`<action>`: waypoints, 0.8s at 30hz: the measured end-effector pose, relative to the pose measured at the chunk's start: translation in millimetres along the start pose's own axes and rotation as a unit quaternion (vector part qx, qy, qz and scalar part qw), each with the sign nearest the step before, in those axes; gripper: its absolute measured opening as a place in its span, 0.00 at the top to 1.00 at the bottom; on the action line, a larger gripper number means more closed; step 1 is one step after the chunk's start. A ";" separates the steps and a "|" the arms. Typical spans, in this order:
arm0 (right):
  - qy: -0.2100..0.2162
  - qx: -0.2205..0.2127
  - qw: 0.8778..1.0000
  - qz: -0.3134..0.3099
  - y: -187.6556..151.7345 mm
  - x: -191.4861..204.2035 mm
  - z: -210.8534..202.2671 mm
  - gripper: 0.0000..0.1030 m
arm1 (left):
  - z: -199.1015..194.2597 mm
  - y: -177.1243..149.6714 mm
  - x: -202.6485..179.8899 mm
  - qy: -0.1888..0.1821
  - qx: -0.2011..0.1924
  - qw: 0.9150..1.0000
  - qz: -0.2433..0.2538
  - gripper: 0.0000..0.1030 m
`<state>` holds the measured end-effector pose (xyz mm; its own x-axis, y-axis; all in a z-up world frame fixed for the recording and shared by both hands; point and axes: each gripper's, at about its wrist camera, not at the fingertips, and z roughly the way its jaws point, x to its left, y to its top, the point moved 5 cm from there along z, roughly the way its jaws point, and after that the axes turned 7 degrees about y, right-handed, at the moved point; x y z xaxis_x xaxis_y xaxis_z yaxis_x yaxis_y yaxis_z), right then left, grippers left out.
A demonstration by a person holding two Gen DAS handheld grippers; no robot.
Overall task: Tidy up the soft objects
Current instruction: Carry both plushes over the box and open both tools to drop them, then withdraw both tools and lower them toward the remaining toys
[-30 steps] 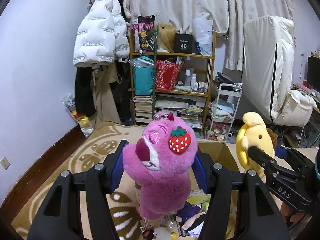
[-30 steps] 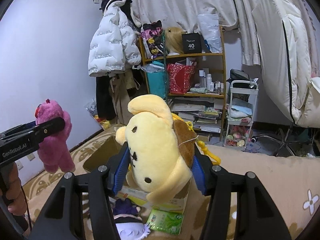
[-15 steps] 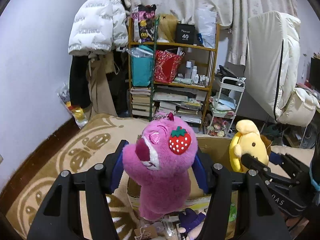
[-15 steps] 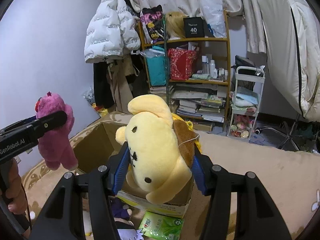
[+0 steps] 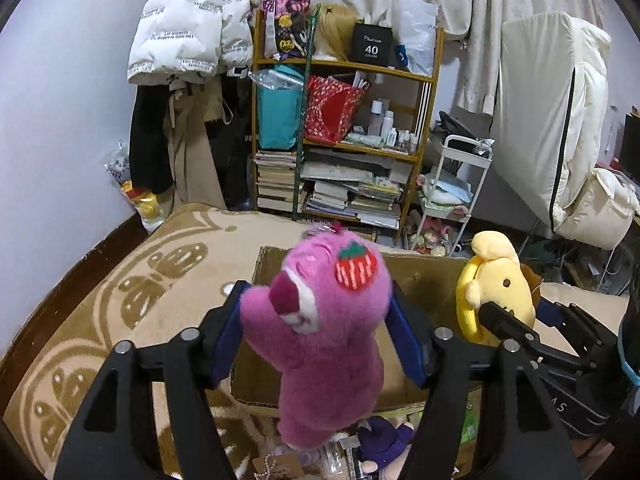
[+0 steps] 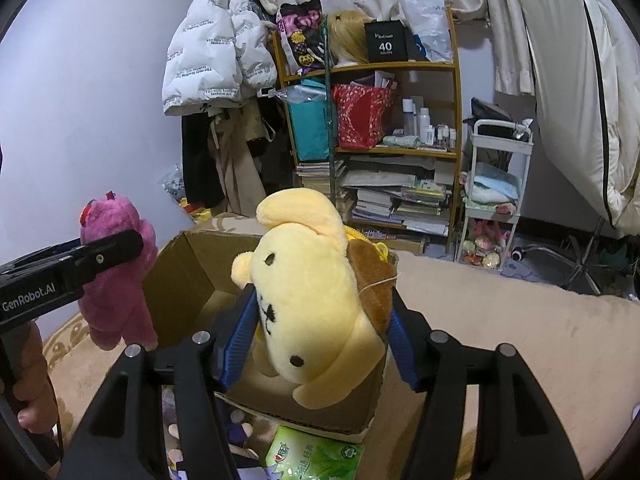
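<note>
A pink plush bear (image 5: 320,320) with a strawberry on its head hangs tilted and blurred between the blue pads of my left gripper (image 5: 316,324), whose jaws are opening. It is slipping down over the open cardboard box (image 5: 420,276). My right gripper (image 6: 320,320) holds a yellow plush dog (image 6: 308,300) above the same box (image 6: 188,264). Its jaws are opening too, while the pads still touch the toy. Each gripper appears in the other view: the left gripper's finger (image 6: 116,244) with the bear (image 6: 116,280), the right gripper's finger (image 5: 504,320) with the dog (image 5: 496,280).
The box stands on a beige patterned blanket (image 5: 152,280). In front of it lie a purple plush (image 5: 384,436) and a green packet (image 6: 316,456). A crowded wooden shelf (image 5: 352,148), hanging coats (image 5: 180,40) and a white cart (image 5: 452,192) line the back. A hand (image 6: 32,380) grips the left handle.
Both grippers sank toward the box, which now fills more of each view. The left jaws widened and the pink bear tipped over and blurred; the right jaws widened slightly around the yellow dog.
</note>
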<state>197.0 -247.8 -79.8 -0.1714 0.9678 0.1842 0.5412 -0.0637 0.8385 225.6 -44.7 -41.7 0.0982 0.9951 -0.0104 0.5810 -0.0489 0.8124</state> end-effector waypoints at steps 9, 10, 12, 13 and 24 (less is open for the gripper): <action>0.011 0.011 1.000 0.009 -4.1 -0.7 1.1 0.30 | 1.9 -6.4 4.4 0.010 0.014 1.000 0.000 0.21; 0.012 0.011 1.000 0.011 -4.2 -1.1 0.5 0.28 | 1.6 -7.6 4.7 0.014 0.016 1.000 0.003 0.20; 0.015 0.012 1.000 0.014 -4.4 -1.2 -1.2 0.24 | 0.8 -9.4 5.2 0.017 0.022 1.000 0.005 0.19; 0.017 0.013 1.000 0.015 -4.4 -1.1 -1.9 0.20 | 0.0 -10.2 5.9 0.018 0.024 1.000 0.004 0.19; 0.016 0.005 1.000 0.021 -6.6 3.0 -26.9 0.03 | -31.8 -16.6 12.7 0.044 0.023 0.999 -0.001 0.06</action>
<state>170.8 -251.0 -71.0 -0.1744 0.9558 0.2366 0.5562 -0.1026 0.8247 191.5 -28.5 -36.8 0.0272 0.9988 0.0403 0.6178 -0.0486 0.7849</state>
